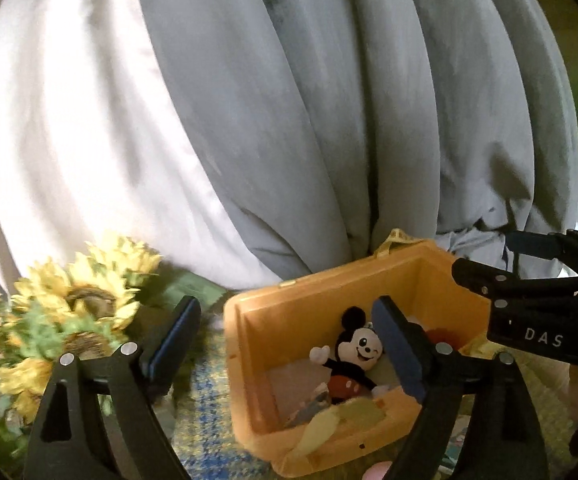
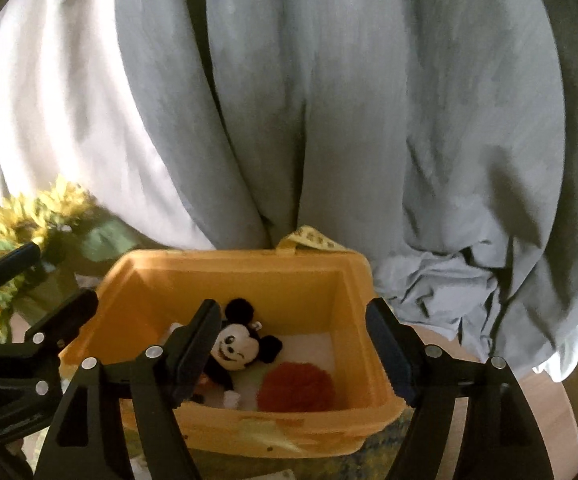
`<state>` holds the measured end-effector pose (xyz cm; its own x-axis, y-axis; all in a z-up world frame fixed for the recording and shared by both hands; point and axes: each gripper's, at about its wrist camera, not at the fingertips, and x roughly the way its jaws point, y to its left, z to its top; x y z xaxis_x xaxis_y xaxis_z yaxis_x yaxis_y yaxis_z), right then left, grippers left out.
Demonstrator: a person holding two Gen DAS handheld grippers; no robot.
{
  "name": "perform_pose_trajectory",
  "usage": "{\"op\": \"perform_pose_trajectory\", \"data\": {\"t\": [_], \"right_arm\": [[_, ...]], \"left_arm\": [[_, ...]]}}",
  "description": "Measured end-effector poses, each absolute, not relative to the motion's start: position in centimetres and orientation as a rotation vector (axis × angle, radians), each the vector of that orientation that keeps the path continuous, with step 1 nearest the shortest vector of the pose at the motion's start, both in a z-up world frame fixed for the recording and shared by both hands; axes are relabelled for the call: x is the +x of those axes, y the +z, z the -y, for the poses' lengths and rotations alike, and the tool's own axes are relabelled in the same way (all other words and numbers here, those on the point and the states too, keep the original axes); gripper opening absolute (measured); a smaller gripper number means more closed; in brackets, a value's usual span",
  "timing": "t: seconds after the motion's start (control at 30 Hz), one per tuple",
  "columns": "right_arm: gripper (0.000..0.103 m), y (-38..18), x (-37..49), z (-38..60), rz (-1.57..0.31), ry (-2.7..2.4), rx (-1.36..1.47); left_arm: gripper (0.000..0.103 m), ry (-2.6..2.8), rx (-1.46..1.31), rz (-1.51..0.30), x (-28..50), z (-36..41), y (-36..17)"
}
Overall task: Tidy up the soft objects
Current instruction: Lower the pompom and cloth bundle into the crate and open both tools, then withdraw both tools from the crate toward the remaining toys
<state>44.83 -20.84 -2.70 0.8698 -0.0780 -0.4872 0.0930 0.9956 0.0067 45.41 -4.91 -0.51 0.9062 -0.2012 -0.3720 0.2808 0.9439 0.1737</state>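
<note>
1. The left gripper points forward and somewhat down, its two fingers spread wide with nothing between the pads. Its right finger reaches over the yellow bin; its left finger sits over the patterned cloth outside the bin's left wall.
2. The right gripper tilts down over the same bin, jaws likewise apart and empty. Its left finger overlaps the mouse plush in this view; whether it touches, I cannot tell.
3. In the left wrist view the right gripper shows at the right edge, close beside the bin's far right corner.
4. The mouse plush lies on its back on the bin floor, black ears, white face, red shorts, one white-gloved arm raised.
5. A fuzzy red ball rests just right of the plush, near the bin's right wall.
6. A pale yellow soft piece drapes over the bin's near rim.
7. Sunflowers stand left of the bin, blurred.
8. A grey curtain hangs behind, bunched at the far right.
</note>
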Motion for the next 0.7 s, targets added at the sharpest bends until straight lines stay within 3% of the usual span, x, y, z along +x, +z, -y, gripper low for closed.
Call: {"op": "perform_pose_trajectory", "data": {"t": [0.7], "right_arm": [[0.079,-1.0,35.9,16.9,-0.402,-0.062,0.024]], "left_arm": [[0.091,-0.155,0.174,-0.308,36.1,0.5,0.9]]}}
